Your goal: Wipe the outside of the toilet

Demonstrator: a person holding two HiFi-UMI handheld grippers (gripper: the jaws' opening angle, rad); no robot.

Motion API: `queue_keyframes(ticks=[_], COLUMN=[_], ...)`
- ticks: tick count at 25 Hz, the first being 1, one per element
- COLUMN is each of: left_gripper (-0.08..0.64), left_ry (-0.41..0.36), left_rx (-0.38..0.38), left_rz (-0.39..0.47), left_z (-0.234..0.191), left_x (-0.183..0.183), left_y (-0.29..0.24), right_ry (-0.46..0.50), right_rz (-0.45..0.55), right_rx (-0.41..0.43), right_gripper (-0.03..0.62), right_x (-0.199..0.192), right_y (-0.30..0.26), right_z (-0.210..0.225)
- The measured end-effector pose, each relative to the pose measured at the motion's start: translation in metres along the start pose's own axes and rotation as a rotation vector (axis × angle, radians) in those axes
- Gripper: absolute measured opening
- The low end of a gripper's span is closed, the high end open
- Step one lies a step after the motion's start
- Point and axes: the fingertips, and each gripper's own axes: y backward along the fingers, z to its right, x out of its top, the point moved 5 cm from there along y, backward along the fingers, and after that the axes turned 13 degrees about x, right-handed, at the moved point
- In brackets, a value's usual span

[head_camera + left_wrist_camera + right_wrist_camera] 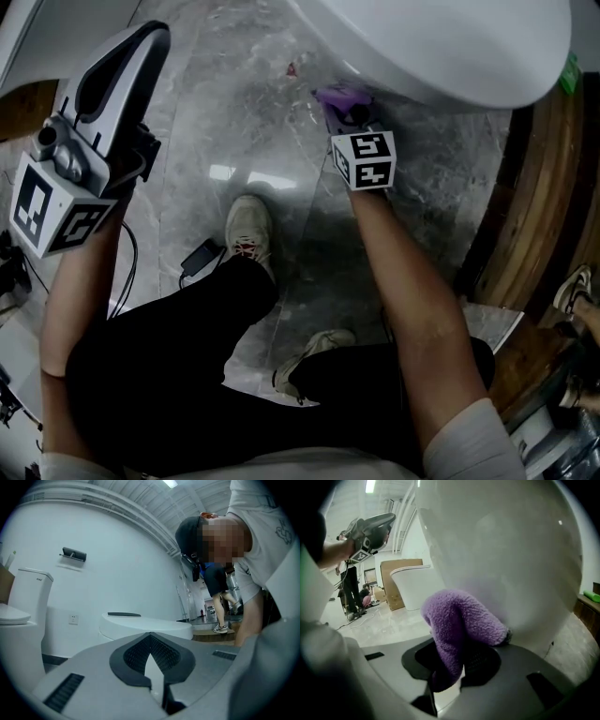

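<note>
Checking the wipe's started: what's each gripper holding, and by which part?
Right gripper pinches the purple cloth at a bunched fold, against the toilet bowl. Left gripper holds nothing.

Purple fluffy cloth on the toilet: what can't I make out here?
- Head view: purple fluffy cloth mostly hidden beneath the white toilet bowl and the right gripper.
- Right gripper view: cloth-to-bowl contact hidden by the cloth's own bulk.
- Right gripper view: green object cut off by the right edge.
- Head view: red speck on grey marble floor, too small to identify.
</note>
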Motion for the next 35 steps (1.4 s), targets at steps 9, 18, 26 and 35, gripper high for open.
queue_keyframes(ticks=[9, 18, 26, 35], left_gripper=[0.0, 0.0, -0.001, 0.0], left_ry=[-0.007, -0.008, -0.01, -0.013], left_rx=[-0.015, -0.058, -0.115, -0.139], left_rz=[0.032, 0.059, 0.058, 0.026], left_z=[0.018, 0.041, 0.065, 0.068], left_x=[0.013, 0.02, 0.018, 0.006], left_y=[0.004, -0.015, -0.041, -0.055], right_ry=[0.053, 0.173, 0.159, 0.106], right_rz=[0.144, 0.275, 0.292, 0.293], right_rx=[0.055, 0.085, 0.007, -0.154], right_gripper=[0.101, 0.101, 0.101, 0.104], right_x=[0.074, 0.143, 0.126, 0.133], right_y=[0.036, 0.1, 0.161, 0.215], right_z=[-0.046, -0.081, -0.039, 0.04])
